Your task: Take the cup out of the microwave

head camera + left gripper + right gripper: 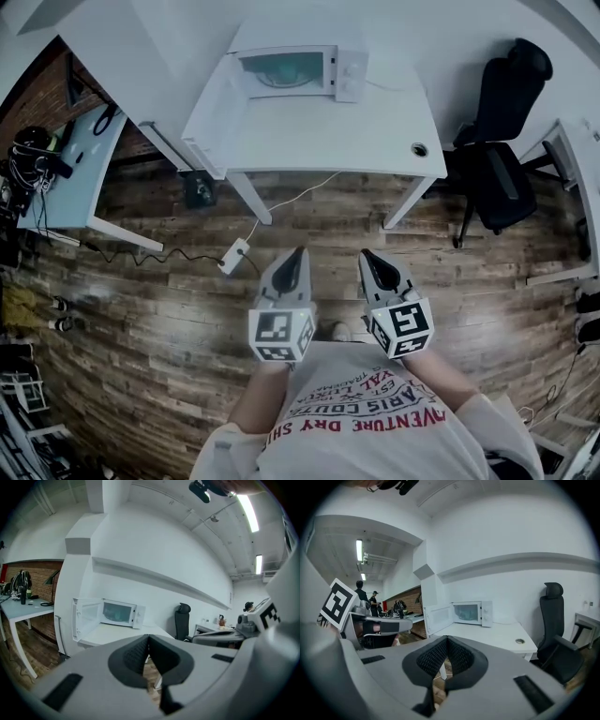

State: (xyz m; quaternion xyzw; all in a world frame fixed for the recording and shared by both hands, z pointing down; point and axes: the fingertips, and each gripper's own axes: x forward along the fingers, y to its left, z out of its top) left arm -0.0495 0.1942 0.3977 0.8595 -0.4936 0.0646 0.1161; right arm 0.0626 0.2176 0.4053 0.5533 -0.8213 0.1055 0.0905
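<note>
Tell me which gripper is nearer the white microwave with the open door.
Left, slightly. The left gripper is straight in front of the white microwave, the right gripper off to its right; both far back from it.

red print on the person's t-shirt (370, 412), seen upside down, reads in part "venture dry shi" and "aris coutu". square black-and-white markers sit on the cubes of the left gripper (298, 253) and right gripper (367, 254).
</note>
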